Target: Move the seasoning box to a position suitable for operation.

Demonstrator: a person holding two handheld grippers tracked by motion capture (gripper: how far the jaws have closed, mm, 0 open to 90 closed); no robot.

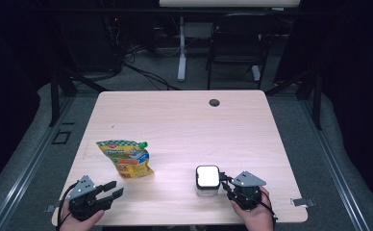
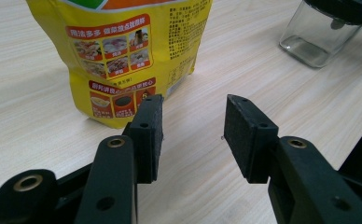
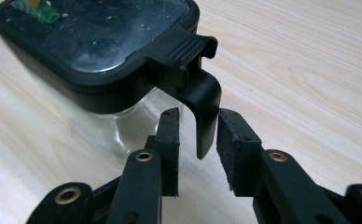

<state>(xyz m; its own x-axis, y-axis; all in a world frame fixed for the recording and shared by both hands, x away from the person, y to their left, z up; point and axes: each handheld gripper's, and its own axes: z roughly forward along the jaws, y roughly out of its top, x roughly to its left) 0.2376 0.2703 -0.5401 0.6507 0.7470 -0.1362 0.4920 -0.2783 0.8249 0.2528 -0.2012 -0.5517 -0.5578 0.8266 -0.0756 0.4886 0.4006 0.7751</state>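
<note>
A yellow stand-up food pouch (image 1: 127,159) (image 2: 123,56) with a green cap lies left of the table's middle. A clear glass jar (image 1: 207,179) (image 2: 314,37) with a black hinged lid (image 3: 95,37) stands at the front right; the lid glares white in the high view. My left gripper (image 1: 112,188) (image 2: 193,126) rests open just short of the pouch's bottom edge, with bare table between its pads. My right gripper (image 1: 225,182) (image 3: 198,116) is at the jar's right side, its jaws standing either side of the lid's black latch tab (image 3: 202,102). A gap shows at the left pad.
The wooden table (image 1: 184,125) has a cable hole (image 1: 214,102) near its far edge. A black chair (image 1: 237,38) and a white desk leg (image 1: 181,48) stand on the floor beyond. Both of the person's hands sit at the table's front edge.
</note>
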